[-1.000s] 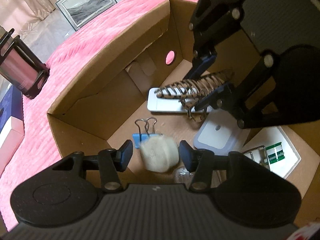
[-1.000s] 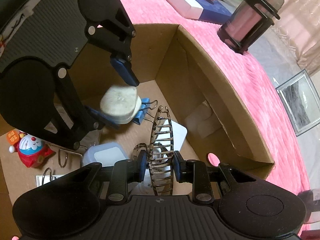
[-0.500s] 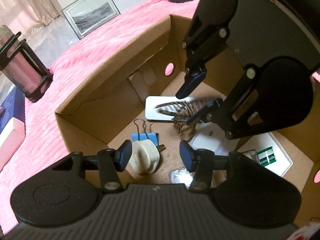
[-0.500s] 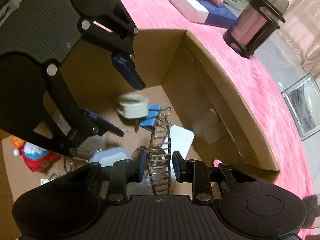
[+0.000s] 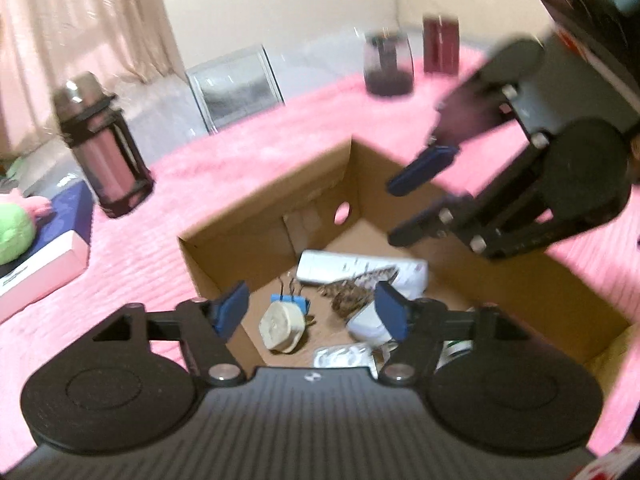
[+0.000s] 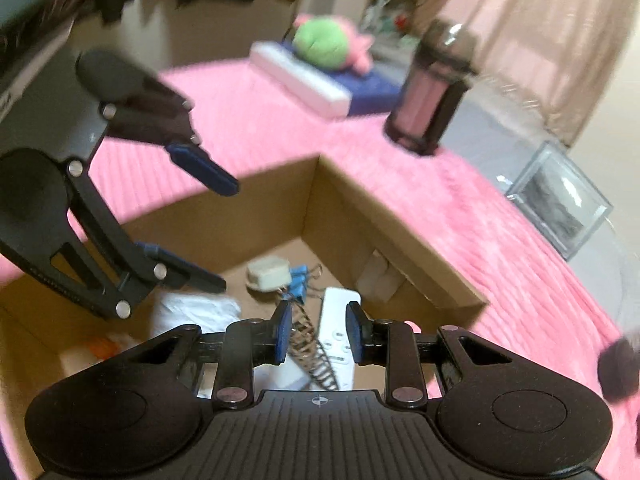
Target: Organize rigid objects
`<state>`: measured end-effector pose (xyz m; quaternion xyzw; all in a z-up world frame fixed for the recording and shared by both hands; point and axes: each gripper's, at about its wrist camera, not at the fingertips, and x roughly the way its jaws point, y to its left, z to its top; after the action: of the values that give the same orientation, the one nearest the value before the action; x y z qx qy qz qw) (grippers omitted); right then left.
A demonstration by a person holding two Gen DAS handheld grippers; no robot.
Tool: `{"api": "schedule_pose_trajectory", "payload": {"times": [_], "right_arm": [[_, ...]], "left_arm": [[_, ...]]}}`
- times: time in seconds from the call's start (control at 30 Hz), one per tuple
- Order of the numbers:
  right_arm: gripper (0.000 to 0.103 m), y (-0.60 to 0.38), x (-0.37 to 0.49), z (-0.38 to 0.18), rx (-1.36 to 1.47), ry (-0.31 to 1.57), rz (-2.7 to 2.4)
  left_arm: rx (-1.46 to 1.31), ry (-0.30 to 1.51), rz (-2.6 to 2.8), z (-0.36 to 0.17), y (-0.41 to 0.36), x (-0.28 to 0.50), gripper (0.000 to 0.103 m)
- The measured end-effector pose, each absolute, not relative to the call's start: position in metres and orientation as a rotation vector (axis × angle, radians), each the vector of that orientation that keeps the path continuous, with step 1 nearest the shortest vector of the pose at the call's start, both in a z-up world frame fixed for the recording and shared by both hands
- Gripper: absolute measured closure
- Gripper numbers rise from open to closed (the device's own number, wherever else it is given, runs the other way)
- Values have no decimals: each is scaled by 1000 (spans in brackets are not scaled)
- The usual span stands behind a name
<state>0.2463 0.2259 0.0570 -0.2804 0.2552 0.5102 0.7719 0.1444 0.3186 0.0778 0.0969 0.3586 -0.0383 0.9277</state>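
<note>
The open cardboard box [image 5: 280, 196] [image 6: 380, 216] lies below both grippers. On its floor rest a round off-white roll [image 5: 282, 326] [image 6: 268, 274], a blue binder clip [image 5: 290, 302] [image 6: 298, 282], a brown hair claw [image 5: 356, 288] [image 6: 310, 348] and a white remote [image 5: 360, 272] [image 6: 338, 328]. My left gripper [image 5: 312, 312] [image 6: 224, 236] hovers above the box, its jaws opening with nothing between the pads. My right gripper [image 6: 318, 332] [image 5: 396, 212] hangs over the hair claw, its jaws also opening and holding nothing.
The box sits on a pink blanket [image 5: 140, 248]. A pink flask in a dark frame [image 5: 104, 148] [image 6: 436, 92], a picture frame [image 5: 236, 88] [image 6: 560, 200], a green plush on a flat box [image 6: 328, 44] and two dark jars [image 5: 388, 66] stand around it.
The left gripper let the off-white roll drop and the right let go of the hair claw; both things now lie in the box. Both grippers rose and pulled back, jaws wider.
</note>
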Motion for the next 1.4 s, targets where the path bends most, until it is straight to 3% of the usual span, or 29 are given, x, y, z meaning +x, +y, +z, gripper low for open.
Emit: {"api": "schedule_pose_trajectory", "payload": {"times": [0.03,0.1,0.17,0.3,0.37,1.0,1.4], "right_arm": [[51,218,236,64,-574,540,1091],[39,200,215,77,-487,519,1068],[34,183,195,87,-411,509,1049],[25,153,156,104,-276,507,998],[24,138,137,107,-217,509,968],[20,43,26,73,-13,620,721],[20,22,-6,49,14,676,656]], "left_arm": [[181,710,-69,85,316,136,27],[159,662,-41,99,309,114,23],[147,622,-12,110,298,90,14],[109,572,43,123,280,50,7],[91,550,77,126,272,31,1],[-156,547,281,99,208,-92,2],[-150,603,322,75,177,-117,3]]}}
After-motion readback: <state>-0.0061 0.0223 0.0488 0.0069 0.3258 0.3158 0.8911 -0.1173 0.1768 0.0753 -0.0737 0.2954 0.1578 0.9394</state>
